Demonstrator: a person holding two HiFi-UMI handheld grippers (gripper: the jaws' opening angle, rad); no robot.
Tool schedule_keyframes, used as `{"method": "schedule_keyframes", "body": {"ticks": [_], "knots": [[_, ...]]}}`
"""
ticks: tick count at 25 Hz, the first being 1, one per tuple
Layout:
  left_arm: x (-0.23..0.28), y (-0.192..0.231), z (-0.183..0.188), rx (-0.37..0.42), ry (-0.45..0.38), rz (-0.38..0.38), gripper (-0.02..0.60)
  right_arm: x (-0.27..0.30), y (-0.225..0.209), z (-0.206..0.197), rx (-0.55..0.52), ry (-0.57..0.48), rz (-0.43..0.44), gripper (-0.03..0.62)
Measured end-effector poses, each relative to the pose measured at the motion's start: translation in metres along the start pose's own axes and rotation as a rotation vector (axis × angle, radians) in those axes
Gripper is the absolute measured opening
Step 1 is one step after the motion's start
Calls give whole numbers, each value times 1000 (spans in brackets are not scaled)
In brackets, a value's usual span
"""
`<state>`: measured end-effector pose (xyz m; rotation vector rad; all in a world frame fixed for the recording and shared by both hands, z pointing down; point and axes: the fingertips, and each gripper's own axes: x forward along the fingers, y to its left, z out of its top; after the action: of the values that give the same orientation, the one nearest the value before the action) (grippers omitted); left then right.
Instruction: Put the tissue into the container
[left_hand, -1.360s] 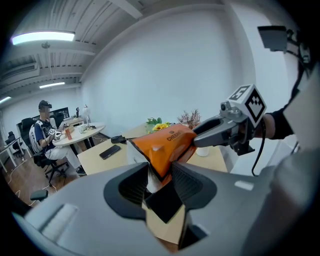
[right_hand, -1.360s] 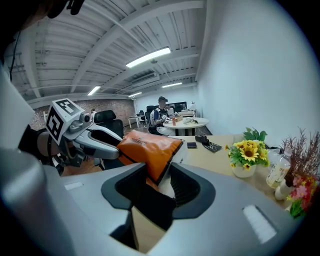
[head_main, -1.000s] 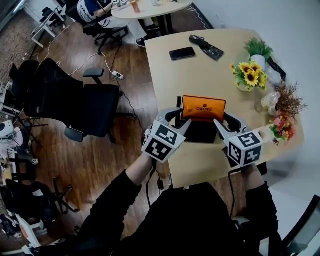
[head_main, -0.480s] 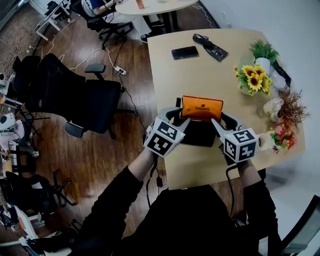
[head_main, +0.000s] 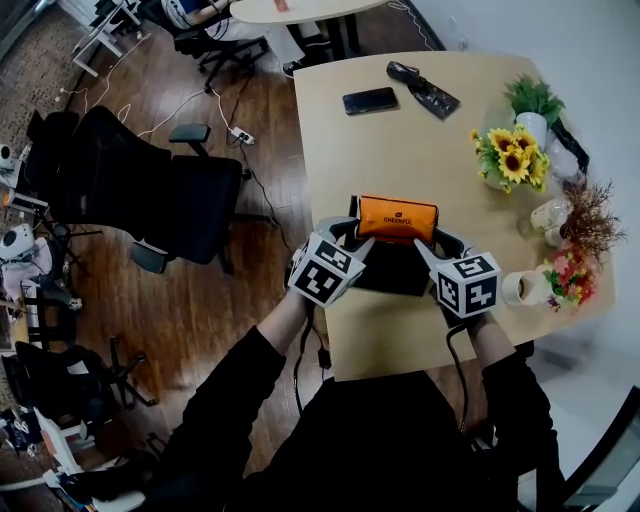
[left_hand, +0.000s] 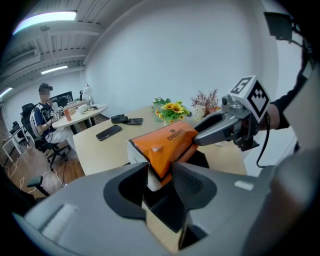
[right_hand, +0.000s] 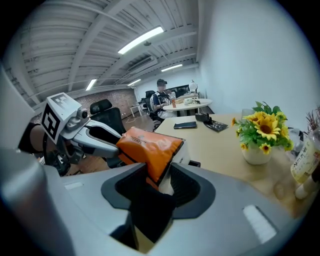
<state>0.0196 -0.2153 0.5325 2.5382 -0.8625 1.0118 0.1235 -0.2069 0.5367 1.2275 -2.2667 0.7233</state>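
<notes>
Ceiling strip lights (right_hand: 142, 39) light the room brightly and evenly, and they burn out to white in both gripper views. Shadows on the pale surface (head_main: 400, 140) are soft, and the orange tissue pack (head_main: 398, 218) shows no glare. Both gripper views bend strongly and go black at the corners. The left gripper (left_hand: 161, 175) and right gripper (right_hand: 160, 175), close to the lens, look slightly soft.

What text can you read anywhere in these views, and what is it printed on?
"CHEERF": on the orange tissue pack, left gripper view; the word's end is hidden.
Marker cubes: black-and-white square patterns, no letters.
Bottle label by the flowers: too blurred to read.
</notes>
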Motion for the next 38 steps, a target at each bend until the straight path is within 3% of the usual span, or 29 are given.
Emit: {"method": "schedule_keyframes", "body": {"ticks": [31,38], "knots": [[29,2,-31,24,161,-54,127,24,-4,-33,-4,129,0,150],[33,3,-40,-3,195,-53,126,28,-4,-36,-11,153,3,149]]}}
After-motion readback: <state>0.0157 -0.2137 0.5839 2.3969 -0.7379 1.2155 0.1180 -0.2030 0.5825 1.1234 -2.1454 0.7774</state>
